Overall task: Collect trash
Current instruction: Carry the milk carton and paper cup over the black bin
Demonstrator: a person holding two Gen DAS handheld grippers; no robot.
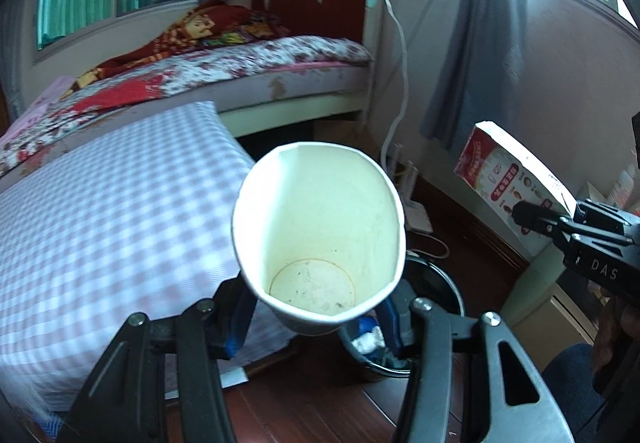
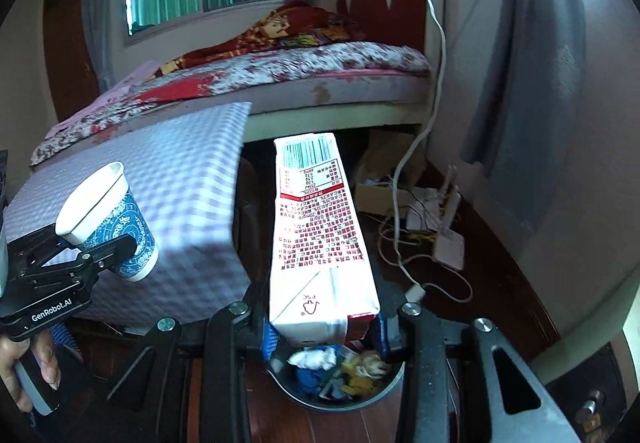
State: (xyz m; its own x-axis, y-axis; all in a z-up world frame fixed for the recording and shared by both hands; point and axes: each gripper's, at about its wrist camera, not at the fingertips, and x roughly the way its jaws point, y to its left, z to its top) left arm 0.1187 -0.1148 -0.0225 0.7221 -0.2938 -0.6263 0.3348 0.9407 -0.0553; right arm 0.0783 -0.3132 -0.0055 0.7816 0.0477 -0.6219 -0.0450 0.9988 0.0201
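Two grippers each carry a piece of trash above the dark trash bin (image 2: 340,391) on the wooden floor. The left gripper (image 1: 316,317) is clamped on a paper cup (image 1: 320,235), squeezed oval, its mouth facing the camera. The right gripper (image 2: 324,331) is clamped on the base of a milk carton (image 2: 320,239), which sticks forward between its fingers, directly over the bin beside the checkered table (image 2: 180,195).
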